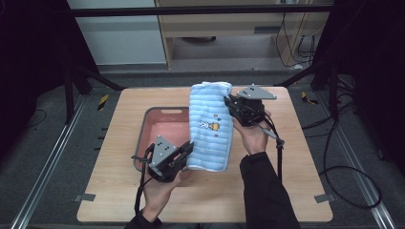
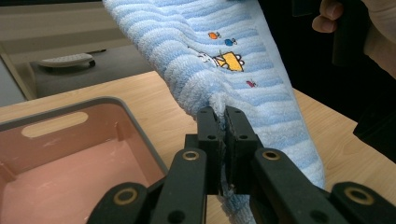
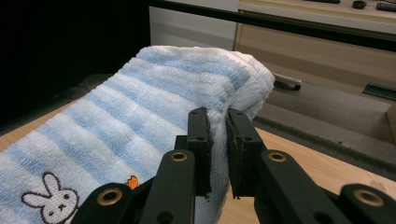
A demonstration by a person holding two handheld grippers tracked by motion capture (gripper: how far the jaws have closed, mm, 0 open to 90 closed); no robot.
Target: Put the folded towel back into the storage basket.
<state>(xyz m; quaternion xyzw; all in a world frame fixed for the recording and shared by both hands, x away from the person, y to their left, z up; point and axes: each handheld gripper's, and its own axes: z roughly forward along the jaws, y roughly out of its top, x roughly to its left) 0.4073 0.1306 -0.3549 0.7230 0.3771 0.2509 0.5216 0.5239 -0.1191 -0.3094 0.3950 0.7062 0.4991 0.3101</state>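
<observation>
Towel: soft looped terry cloth, fluffy, matt, ribbed in blue and white bands, with stitched embroidery. Basin: smooth plastic, pink inside with a grey rim, slight sheen. Table: light wood-grain top, smooth, matt. Left gripper and right gripper: matt black plastic jaws, brass-coloured metal rivets.

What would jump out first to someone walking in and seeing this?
A blue striped towel with a small bunny picture, held up in the air over the wooden table. The left gripper pinches its near edge, the right gripper its far edge. A pink basin sits just left of it.
</observation>
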